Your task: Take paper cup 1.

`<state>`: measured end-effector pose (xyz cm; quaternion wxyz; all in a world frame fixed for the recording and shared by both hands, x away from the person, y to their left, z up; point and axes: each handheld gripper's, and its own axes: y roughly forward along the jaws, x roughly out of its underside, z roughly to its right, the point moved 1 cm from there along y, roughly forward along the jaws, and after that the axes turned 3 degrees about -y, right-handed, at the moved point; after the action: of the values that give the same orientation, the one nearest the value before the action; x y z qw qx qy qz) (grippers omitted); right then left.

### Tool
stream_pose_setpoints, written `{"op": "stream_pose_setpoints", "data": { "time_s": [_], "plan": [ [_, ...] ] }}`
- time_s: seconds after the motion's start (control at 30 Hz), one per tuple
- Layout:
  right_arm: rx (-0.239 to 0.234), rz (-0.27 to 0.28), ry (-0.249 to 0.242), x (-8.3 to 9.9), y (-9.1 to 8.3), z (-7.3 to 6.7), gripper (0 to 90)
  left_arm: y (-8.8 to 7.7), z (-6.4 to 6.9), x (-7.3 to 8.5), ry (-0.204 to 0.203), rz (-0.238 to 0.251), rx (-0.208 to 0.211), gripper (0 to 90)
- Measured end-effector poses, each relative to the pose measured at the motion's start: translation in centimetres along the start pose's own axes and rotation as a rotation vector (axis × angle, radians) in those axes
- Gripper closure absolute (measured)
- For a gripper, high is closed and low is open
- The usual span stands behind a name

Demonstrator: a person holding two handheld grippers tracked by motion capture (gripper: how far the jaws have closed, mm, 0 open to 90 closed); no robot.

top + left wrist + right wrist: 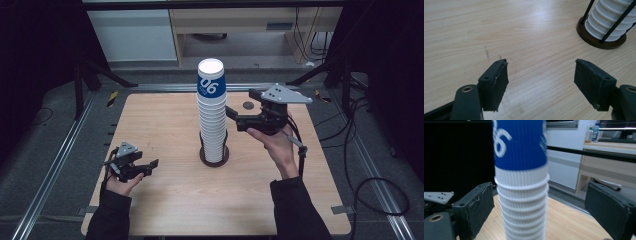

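A tall stack of white ribbed paper cups point(212, 125) stands in a dark round holder point(214, 159) with thin black rods, at the middle of the wooden table. The top cup point(211, 82) is blue with white numerals. My right gripper point(241, 103) is raised to the right of the stack's upper part and points left at it. Its jaws are open, and the stack point(524, 202) rises between and just ahead of them without touching the pads. My left gripper point(150, 167) is low over the table's front left, open and holding nothing. The left gripper view has the holder point(599, 41) at upper right.
A small dark disc point(248, 105) lies on the table point(170, 200) behind the right gripper. Metal rails run along both sides of the table and cables trail on the floor at the right. A pale desk stands beyond the far edge.
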<state>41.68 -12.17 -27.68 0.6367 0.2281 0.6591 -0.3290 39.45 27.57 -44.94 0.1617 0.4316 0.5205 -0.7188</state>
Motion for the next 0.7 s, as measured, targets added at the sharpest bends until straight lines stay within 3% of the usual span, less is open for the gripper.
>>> {"op": "stream_pose_setpoints", "data": {
  "time_s": [0.37,0.7],
  "plan": [
    [-0.043,0.018,-0.015,-2.4,3.8,-1.3,7.4,0.0,0.1,0.0,0.004,-0.003,0.005,26.4],
    [-0.036,-0.004,-0.007,-2.9,6.7,-1.6,7.3,0.1,0.3,-0.1,0.01,0.0,0.014,25.8]
  ]
}}
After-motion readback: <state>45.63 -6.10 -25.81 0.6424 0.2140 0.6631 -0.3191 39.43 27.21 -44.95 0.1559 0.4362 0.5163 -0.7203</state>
